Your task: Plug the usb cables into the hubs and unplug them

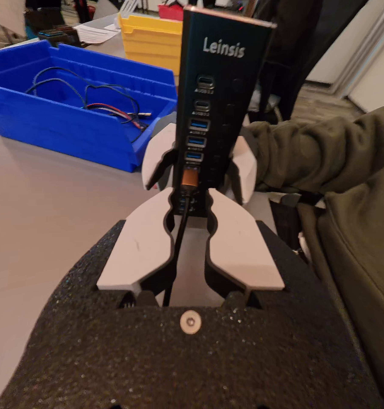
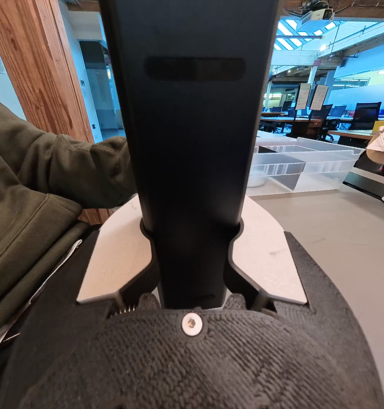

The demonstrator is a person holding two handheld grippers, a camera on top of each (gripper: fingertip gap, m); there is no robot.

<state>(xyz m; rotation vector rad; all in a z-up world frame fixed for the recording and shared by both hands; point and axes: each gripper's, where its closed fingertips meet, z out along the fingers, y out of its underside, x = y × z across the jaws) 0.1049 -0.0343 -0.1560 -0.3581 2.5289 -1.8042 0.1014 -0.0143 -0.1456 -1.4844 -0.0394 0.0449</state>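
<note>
hub point(image 1: 211, 106) in right gripper point(image 2: 192, 223)

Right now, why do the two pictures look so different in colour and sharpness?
Left wrist view: warm indoor light, and the hub is slightly soft, the yellow bin behind it blurrier. Right wrist view: the hub's dark back fills the frame, underexposed against a bright bluish hall; straight edges bow outwards.
</note>
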